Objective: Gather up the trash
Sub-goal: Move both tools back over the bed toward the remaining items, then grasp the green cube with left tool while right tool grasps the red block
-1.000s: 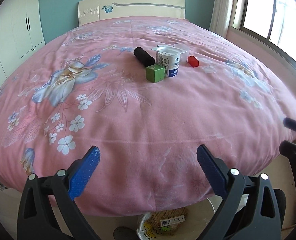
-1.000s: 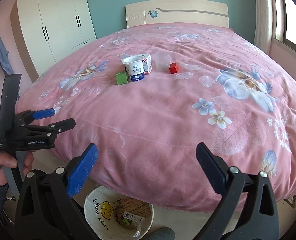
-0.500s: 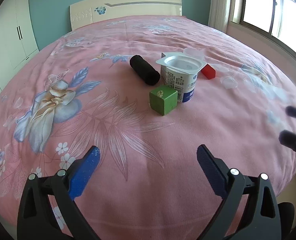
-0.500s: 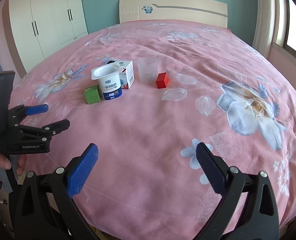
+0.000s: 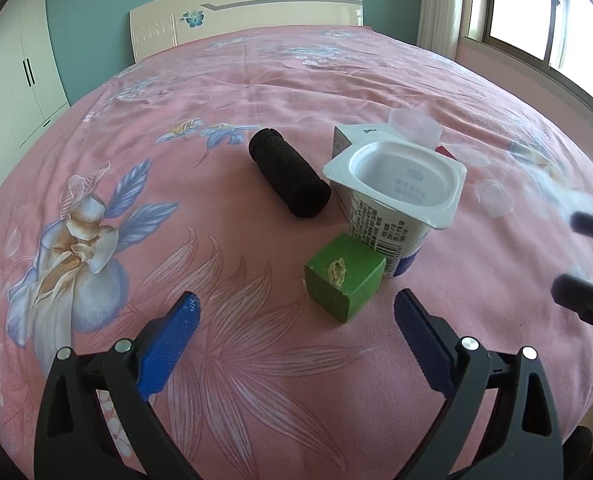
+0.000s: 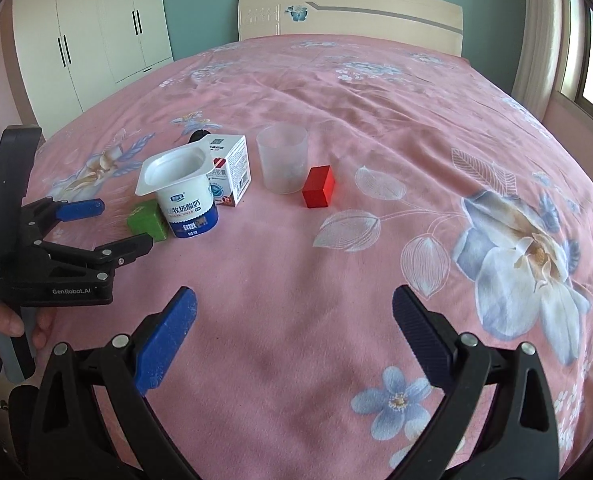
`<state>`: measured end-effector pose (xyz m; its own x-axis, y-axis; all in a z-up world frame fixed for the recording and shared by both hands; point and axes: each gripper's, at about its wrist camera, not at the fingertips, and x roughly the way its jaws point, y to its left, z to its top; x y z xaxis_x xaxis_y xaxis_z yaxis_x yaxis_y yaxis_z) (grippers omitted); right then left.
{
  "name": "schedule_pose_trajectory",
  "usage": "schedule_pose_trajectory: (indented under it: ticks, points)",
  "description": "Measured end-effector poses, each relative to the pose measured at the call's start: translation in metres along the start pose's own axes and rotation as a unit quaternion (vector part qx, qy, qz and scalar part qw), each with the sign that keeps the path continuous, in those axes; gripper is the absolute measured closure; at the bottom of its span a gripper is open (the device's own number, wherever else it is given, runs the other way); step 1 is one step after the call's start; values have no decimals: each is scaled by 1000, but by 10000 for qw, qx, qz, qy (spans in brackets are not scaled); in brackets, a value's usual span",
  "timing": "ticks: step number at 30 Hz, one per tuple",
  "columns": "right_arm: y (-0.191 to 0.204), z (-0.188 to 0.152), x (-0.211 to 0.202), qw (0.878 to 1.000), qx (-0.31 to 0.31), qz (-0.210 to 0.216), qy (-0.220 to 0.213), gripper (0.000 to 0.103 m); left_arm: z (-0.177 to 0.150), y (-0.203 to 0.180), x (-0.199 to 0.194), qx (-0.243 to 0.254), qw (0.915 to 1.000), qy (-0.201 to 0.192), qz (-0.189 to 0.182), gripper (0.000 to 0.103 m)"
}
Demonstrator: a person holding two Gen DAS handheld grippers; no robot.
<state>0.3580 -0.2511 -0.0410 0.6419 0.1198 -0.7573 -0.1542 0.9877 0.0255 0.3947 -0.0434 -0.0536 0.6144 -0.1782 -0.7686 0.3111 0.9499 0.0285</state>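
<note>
A cluster sits on the pink floral bed. An empty white yogurt cup (image 5: 396,196) (image 6: 184,192) stands upright, with a green block (image 5: 344,280) (image 6: 146,220) against its near side. Behind it are a small white carton (image 6: 230,168), a black roll (image 5: 288,178), a clear plastic cup (image 6: 282,164) (image 5: 414,126) and a red block (image 6: 317,187). My left gripper (image 5: 296,332) is open, low over the bedspread just short of the green block; in the right wrist view the left gripper (image 6: 112,228) sits beside that block. My right gripper (image 6: 294,326) is open and empty, further back from the items.
A cream headboard (image 6: 348,16) and teal wall lie beyond the bed. White wardrobes (image 6: 96,32) stand to the left, a window (image 5: 536,12) to the right. A hand (image 6: 0,328) holds the left tool. Flat bedspread (image 6: 376,240) stretches right of the cluster.
Both grippers have moved forward from the foot of the bed over the bedspread toward the cluster. The floor bin has dropped out of sight. Both stayed open.
</note>
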Motion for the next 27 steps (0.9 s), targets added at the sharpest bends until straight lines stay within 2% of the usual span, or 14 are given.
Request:
schedule_pose_trajectory:
  ticks: [8,11,13,15,17,18,19,21,26,27]
  points:
    - [-21,32,30,9996,213,158,99,7,6,-3,12,104,9999,131,2,4]
    - [-29,48,40,9994,251,208,99,7,8,-3,16,109,9997,201,-124,4]
    - [-29,58,50,9996,179,206,119,10,10,-4,19,141,9996,212,-91,4]
    - [-27,67,60,9997,59,184,163,19,12,-6,19,176,9997,166,-86,4]
    - [-25,72,73,9995,-48,131,282,23,13,-6,21,171,9996,198,-130,6]
    - [-24,73,79,9994,-108,92,309,24,14,-6,22,185,9995,200,-143,8]
    - [-23,73,84,9993,-168,66,343,26,14,-6,23,217,9993,218,-190,16]
    - [-22,75,93,9989,-228,26,421,43,14,-6,25,172,9989,301,-311,29]
    - [-19,72,108,9980,-368,71,500,65,14,-11,25,269,9984,278,-405,37]
    - [-20,71,108,9981,-363,65,494,67,14,-11,25,277,9983,280,-419,40]
